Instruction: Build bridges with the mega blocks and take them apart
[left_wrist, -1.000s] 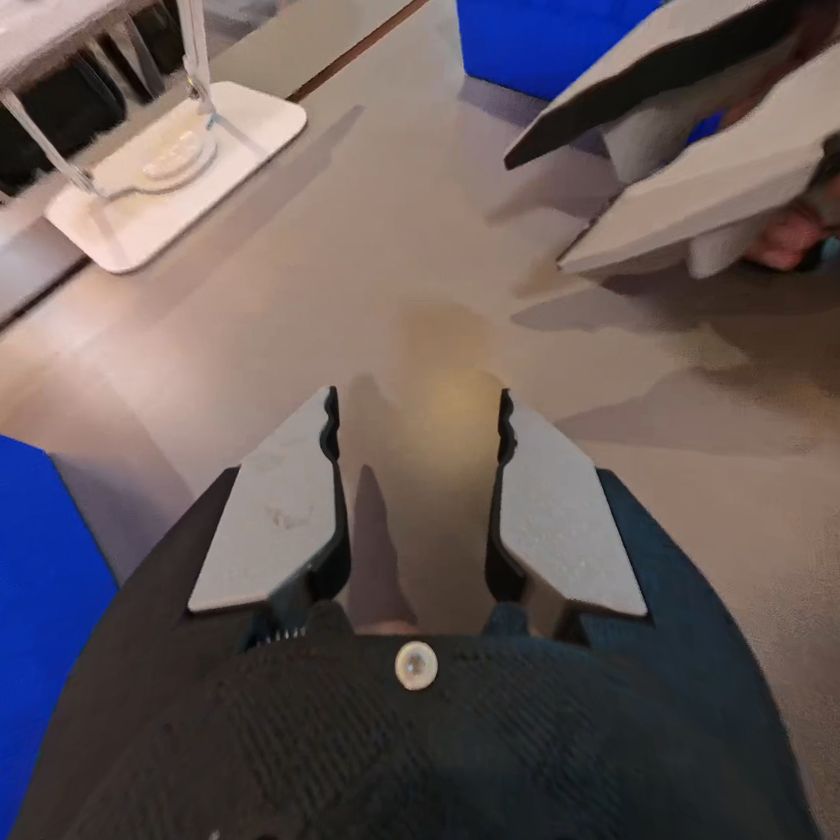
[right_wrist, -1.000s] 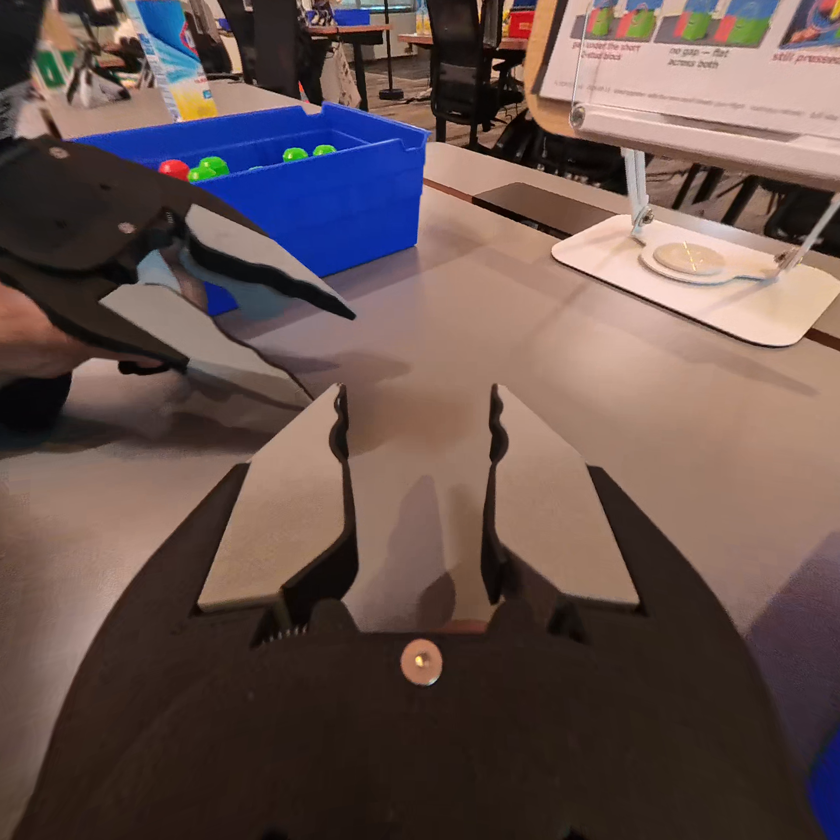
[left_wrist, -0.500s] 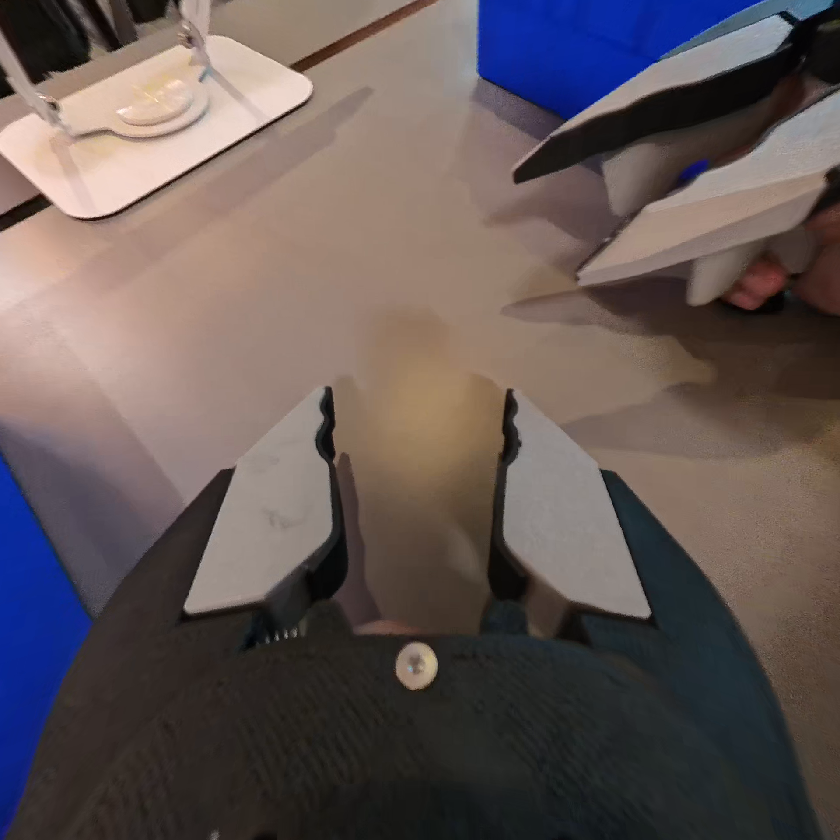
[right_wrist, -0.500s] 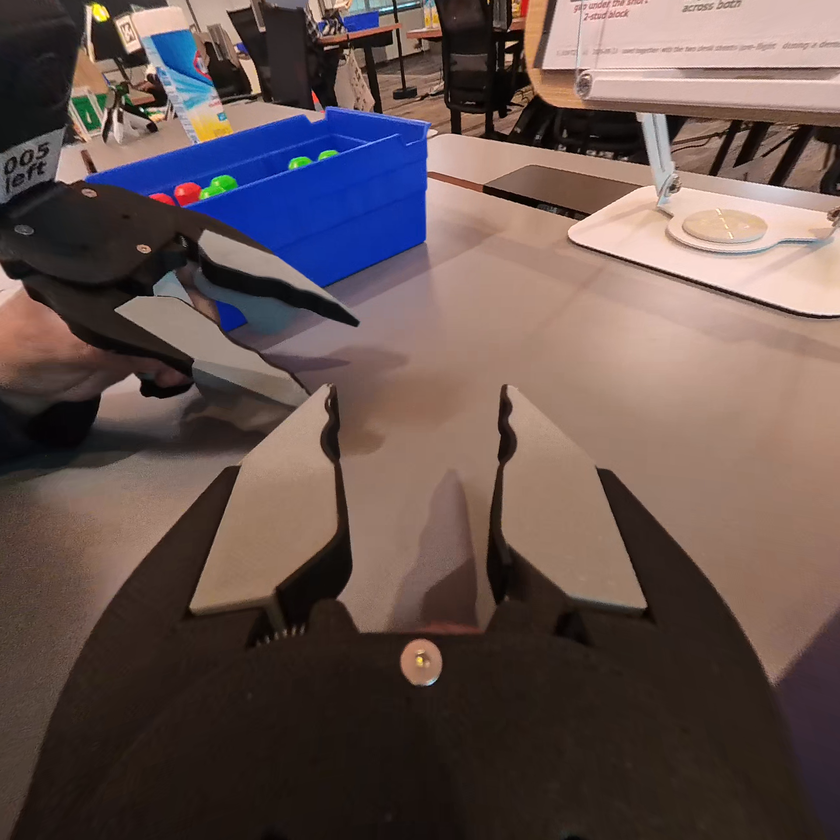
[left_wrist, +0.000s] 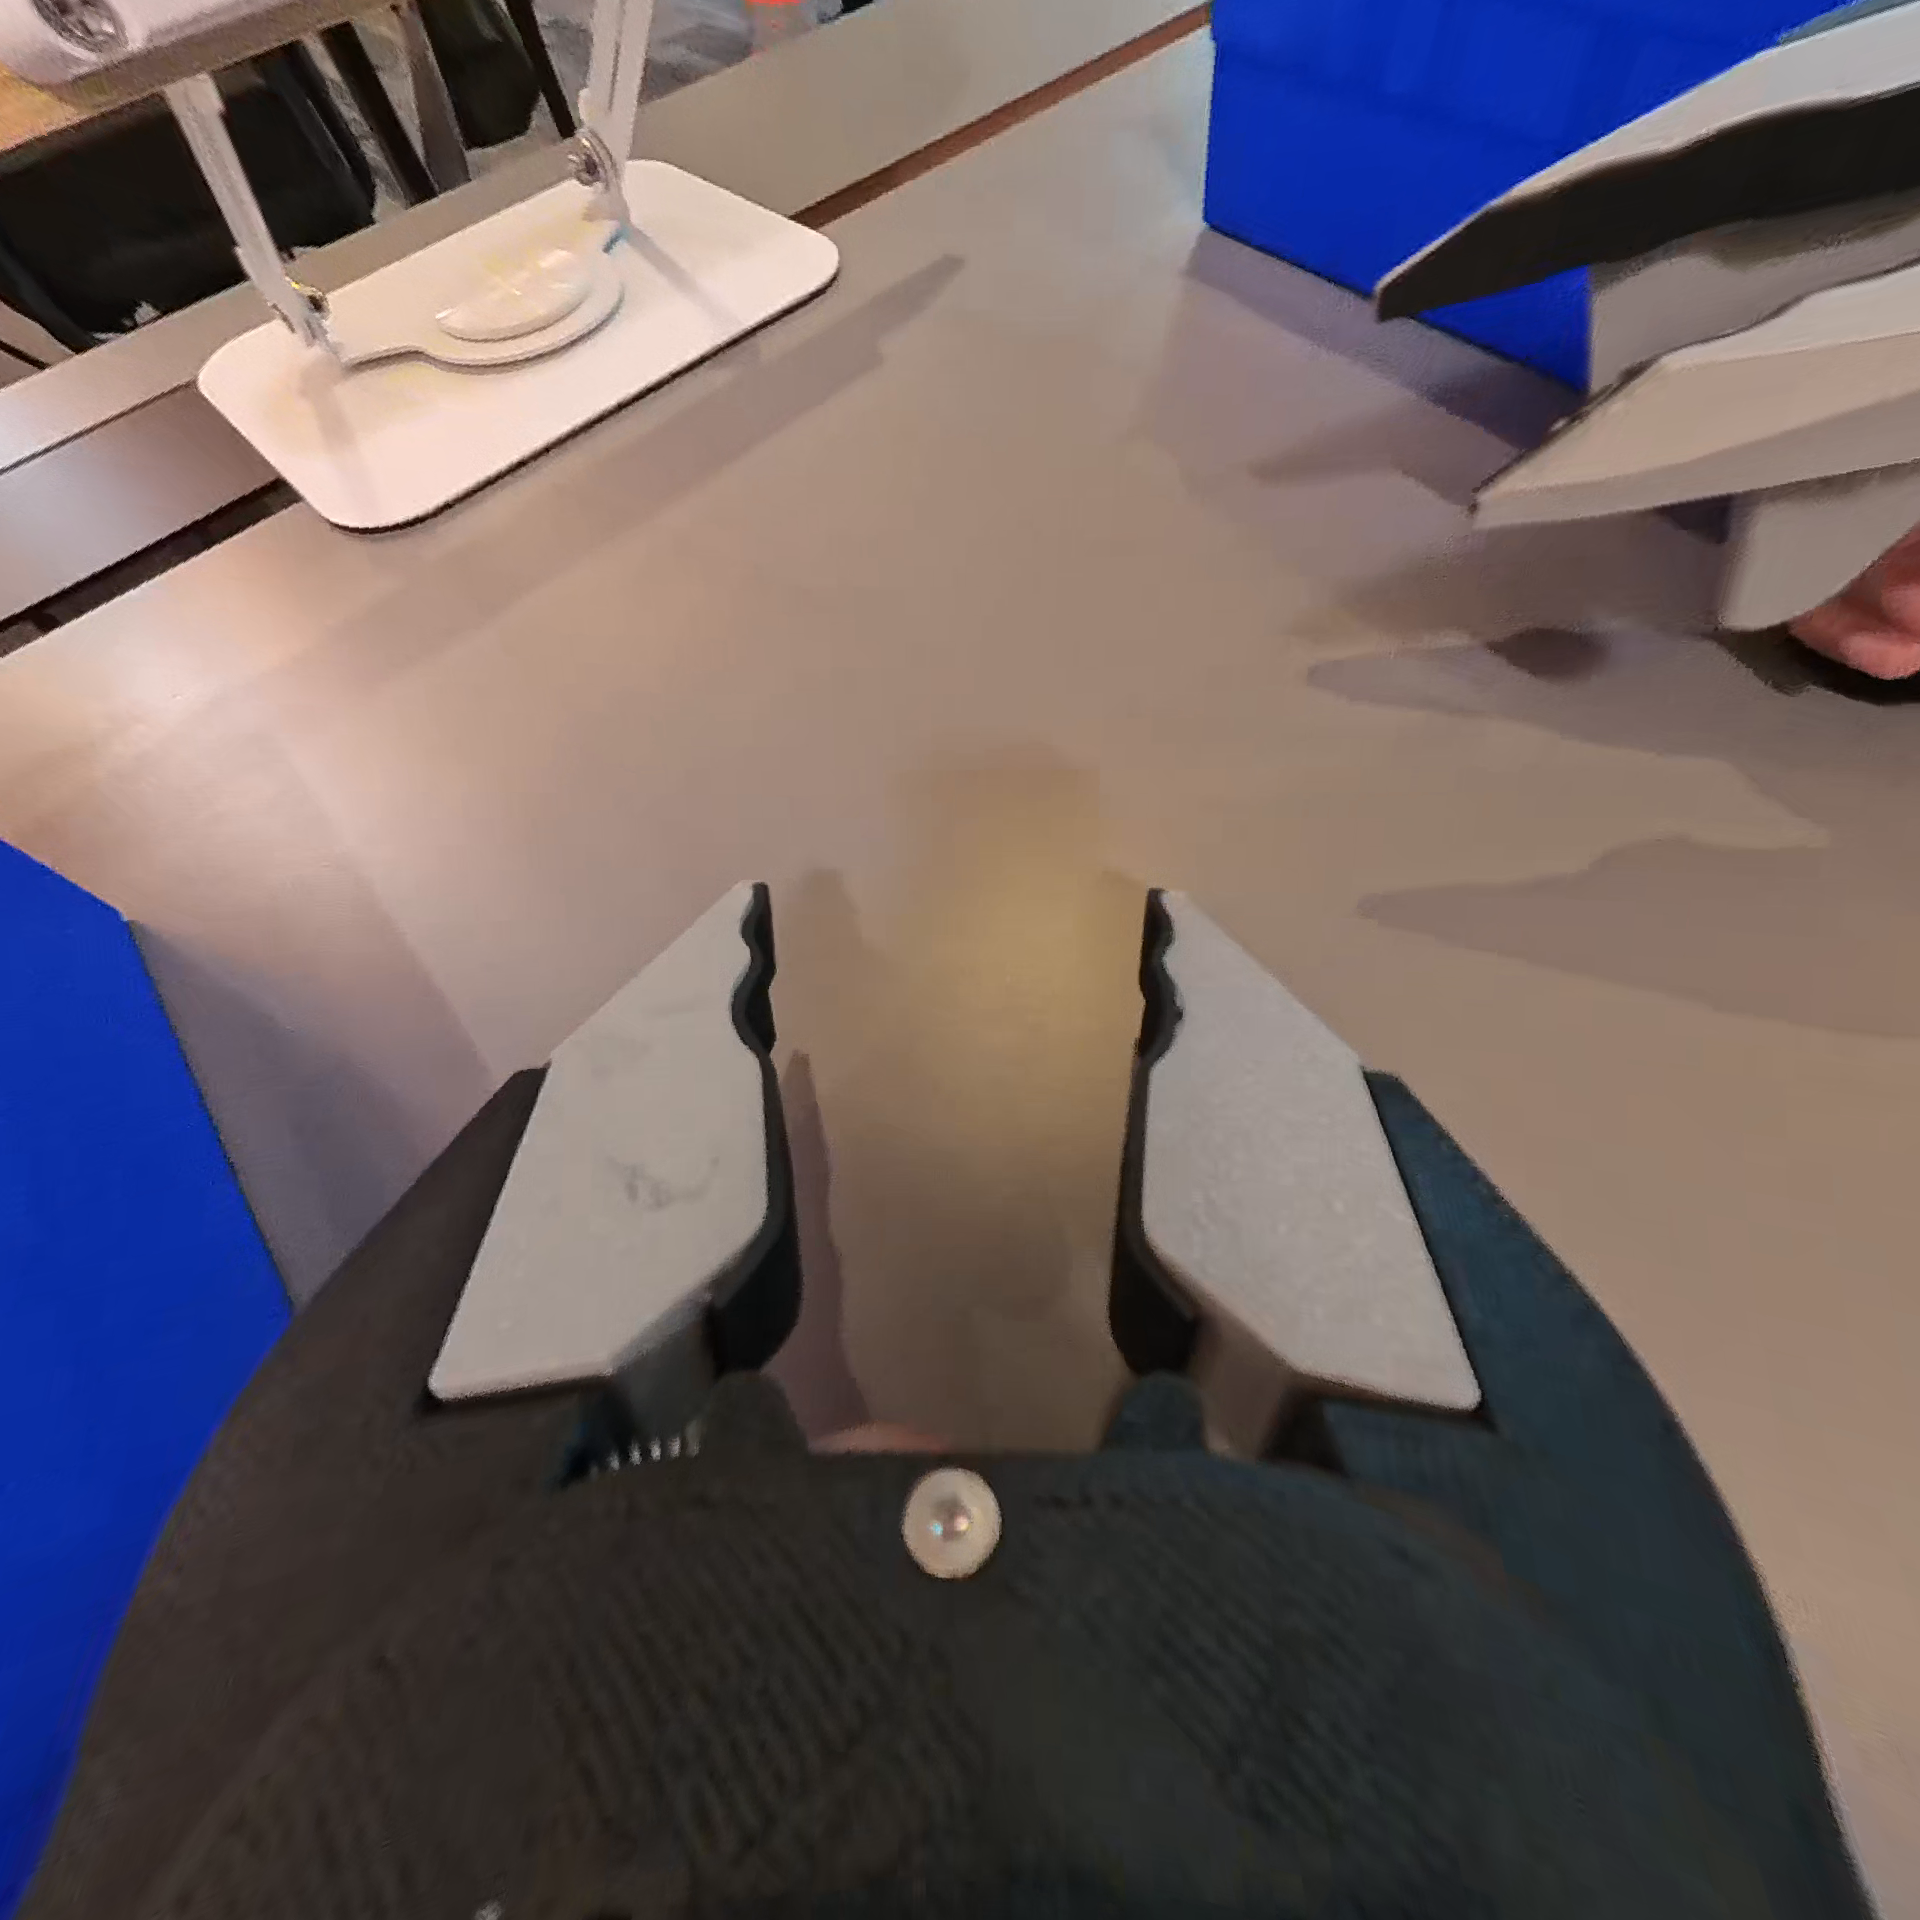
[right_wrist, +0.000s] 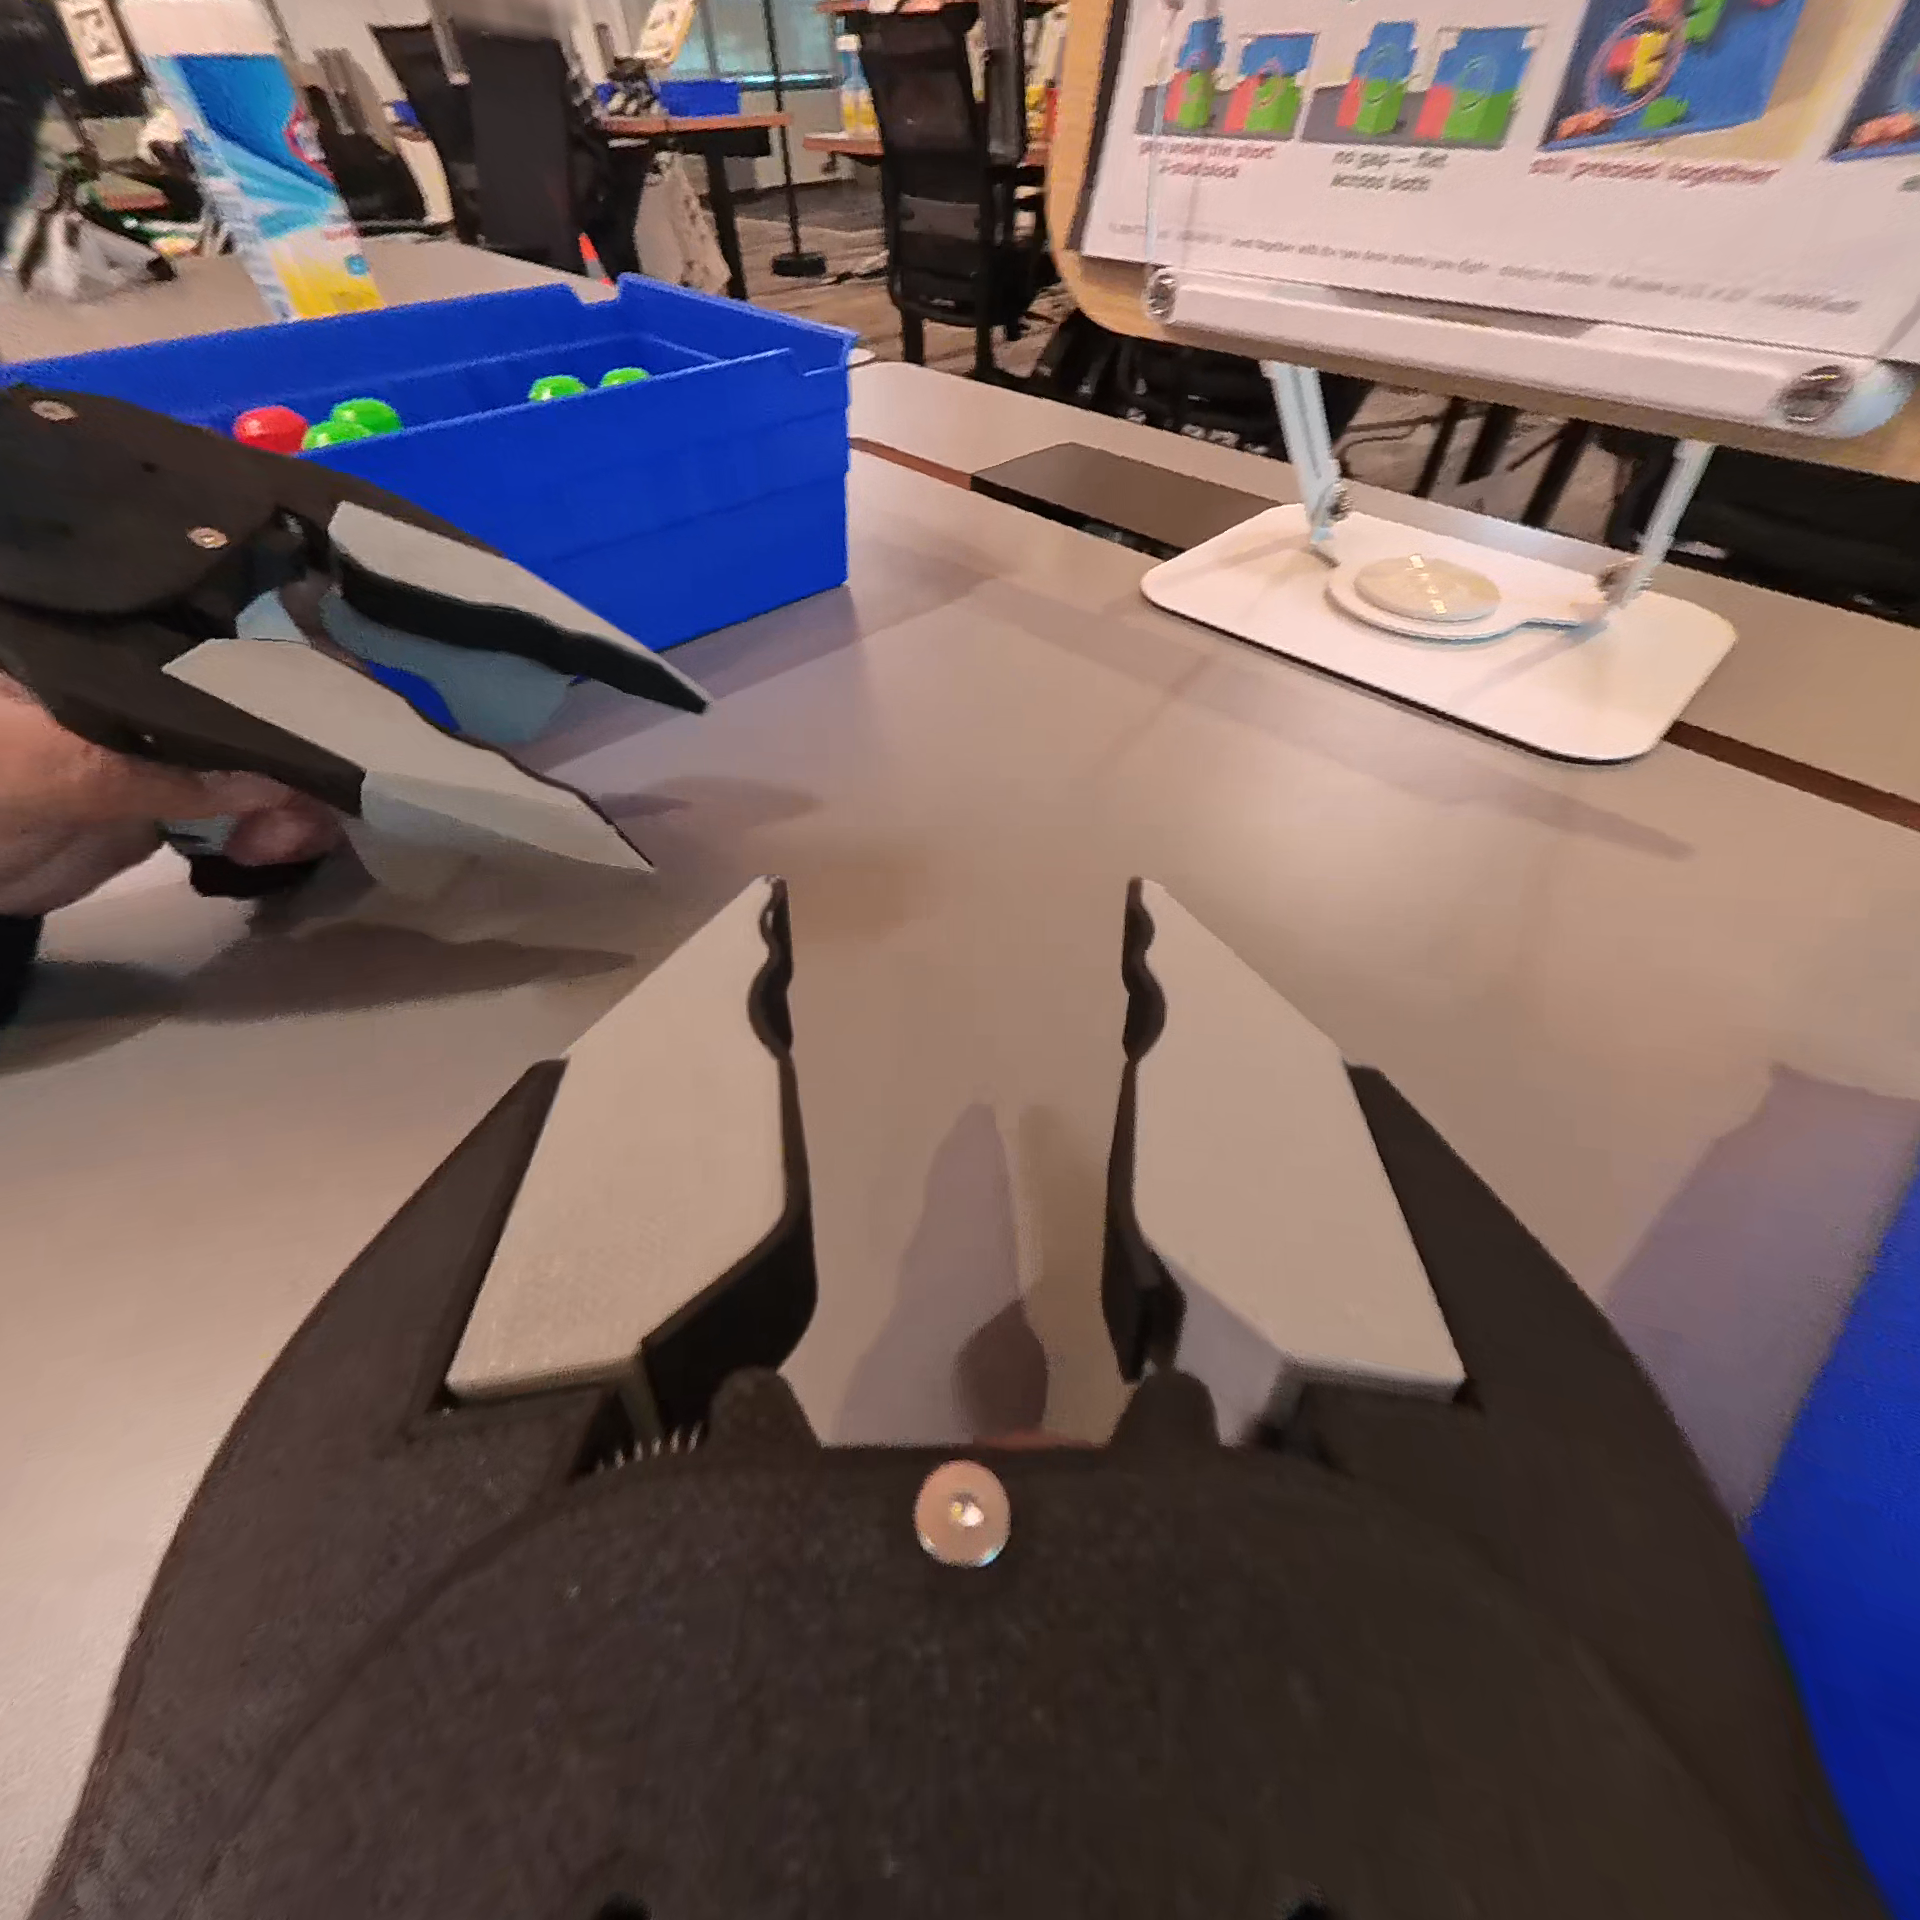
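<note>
Mega blocks being seen only in right wrist view, as rounded studs poking above rim of blue bin (right_wrist: 623, 488) at far left of grey table. Red block (right_wrist: 268, 426) being shown at left end, studs only, body hidden by bin wall. Green block (right_wrist: 358, 421) lying just beside it, touching or nearly so. Second green block (right_wrist: 584, 384) sitting farther right in bin, two studs showing, apart from first pair. All glossy, studs up. No block being gripped.
</note>
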